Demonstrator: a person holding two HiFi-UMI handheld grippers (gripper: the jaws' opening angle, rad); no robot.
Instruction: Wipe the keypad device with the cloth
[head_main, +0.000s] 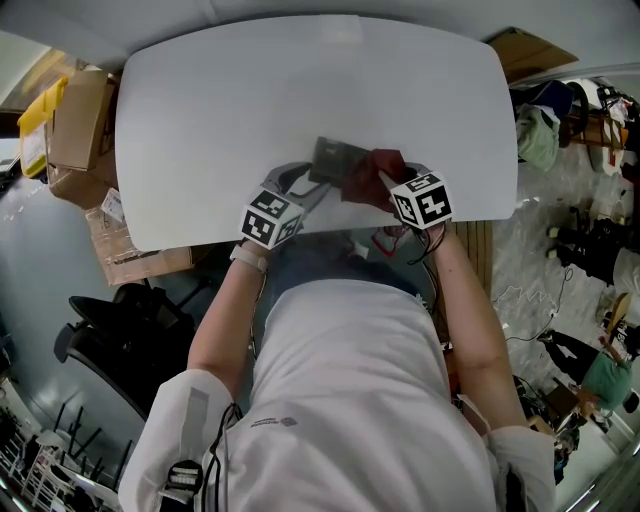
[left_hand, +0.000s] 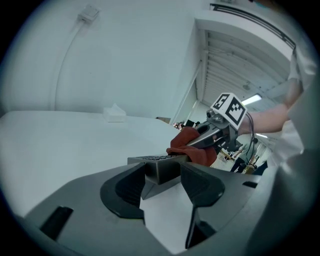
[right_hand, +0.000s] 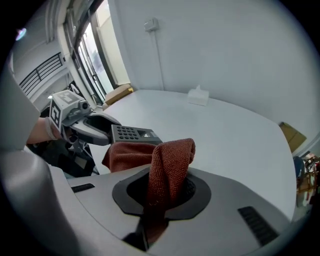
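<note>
The grey keypad device is near the front edge of the white table, and my left gripper is shut on its near end. In the left gripper view the device sits clamped between the two jaws. A rust-red cloth lies against the device's right side, with my right gripper shut on it. The cloth rises in a fold out of the right gripper's jaws and drapes toward the keypad. The cloth touches the device's far end.
A small white box stands at the far side of the table by the wall. Cardboard boxes are stacked on the floor to the left. A dark chair is at the lower left, and clutter lies at the right.
</note>
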